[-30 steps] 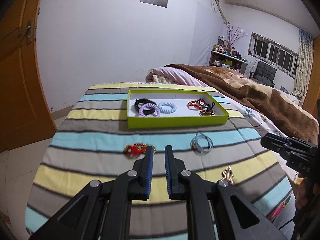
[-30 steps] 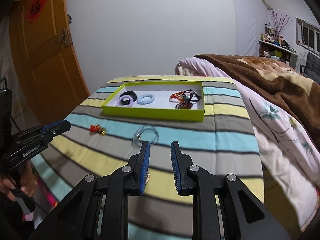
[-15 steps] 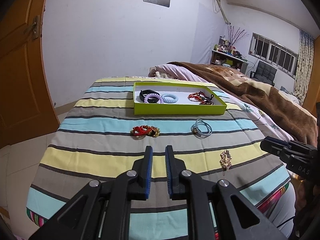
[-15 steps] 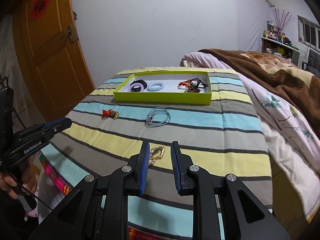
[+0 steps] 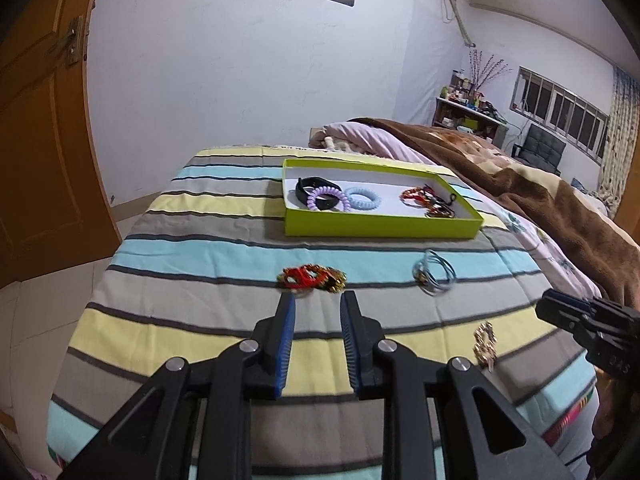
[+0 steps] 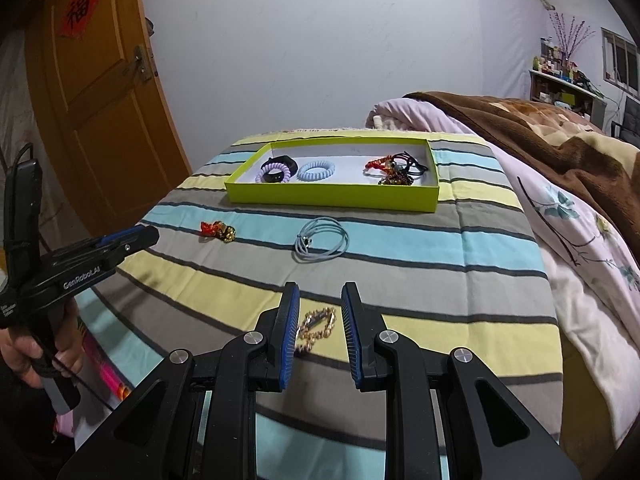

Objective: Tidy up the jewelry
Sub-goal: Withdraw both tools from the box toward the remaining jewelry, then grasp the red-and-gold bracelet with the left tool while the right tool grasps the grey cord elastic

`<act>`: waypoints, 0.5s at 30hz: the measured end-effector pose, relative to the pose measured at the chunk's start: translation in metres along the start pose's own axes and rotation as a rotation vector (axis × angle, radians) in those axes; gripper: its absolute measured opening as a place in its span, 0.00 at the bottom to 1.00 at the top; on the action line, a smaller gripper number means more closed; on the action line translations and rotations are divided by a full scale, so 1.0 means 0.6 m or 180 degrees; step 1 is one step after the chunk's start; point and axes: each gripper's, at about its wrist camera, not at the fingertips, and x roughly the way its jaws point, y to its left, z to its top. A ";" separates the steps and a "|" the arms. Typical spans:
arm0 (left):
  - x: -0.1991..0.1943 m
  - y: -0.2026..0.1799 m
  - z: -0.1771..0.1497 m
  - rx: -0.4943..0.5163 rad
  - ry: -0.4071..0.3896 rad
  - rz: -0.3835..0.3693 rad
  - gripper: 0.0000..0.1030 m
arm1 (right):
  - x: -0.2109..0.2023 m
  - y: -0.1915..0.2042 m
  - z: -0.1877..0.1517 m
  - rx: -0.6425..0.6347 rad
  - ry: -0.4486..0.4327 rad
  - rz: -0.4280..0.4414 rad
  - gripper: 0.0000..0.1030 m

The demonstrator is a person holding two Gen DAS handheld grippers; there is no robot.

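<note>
Left gripper [image 5: 317, 304] has just been opening, jaws parted, empty, with the red-and-gold knotted bracelet [image 5: 311, 278] on the striped cloth at 12 o'clock just beyond its tips. Right gripper [image 6: 320, 296] is unclenched, gold chain bracelet [image 6: 318, 324] lying loose between its jaws. Risks: pinching cloth, chain slipping, missing the lime-green cardboard tray [image 5: 380, 229].

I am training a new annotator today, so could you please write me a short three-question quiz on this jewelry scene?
1. How many pieces lie on the striped cloth outside the green box?
2. True or false: the gold chain is clamped by the right hand-held gripper.
3. Which piece lies just ahead of the left hand-held gripper? A) red bracelet B) blue cord C) lilac coil

Key
1. Three: red bracelet, blue cord, gold chain.
2. False: it lies on the cloth, seen between open jaws that do not touch it.
3. A. Those jaws have just been opening, with nothing between them.
</note>
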 end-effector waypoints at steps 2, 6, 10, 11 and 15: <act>0.013 0.005 0.005 -0.0025 0.0022 -0.0003 0.29 | 0.004 -0.001 0.002 -0.0002 0.0005 0.0003 0.22; 0.050 0.021 0.012 -0.0161 0.0191 -0.0052 0.30 | 0.027 -0.005 0.015 -0.0001 0.0026 0.0007 0.22; 0.082 0.033 0.015 -0.0307 0.0309 -0.0058 0.30 | 0.049 -0.008 0.026 -0.0014 0.0062 0.0001 0.22; 0.088 0.033 0.015 -0.0321 0.0328 -0.0055 0.30 | 0.056 -0.009 0.029 -0.0018 0.0079 -0.0001 0.22; 0.107 0.030 0.020 -0.0353 0.0393 -0.0013 0.30 | 0.087 -0.014 0.039 -0.0030 0.0162 -0.0040 0.22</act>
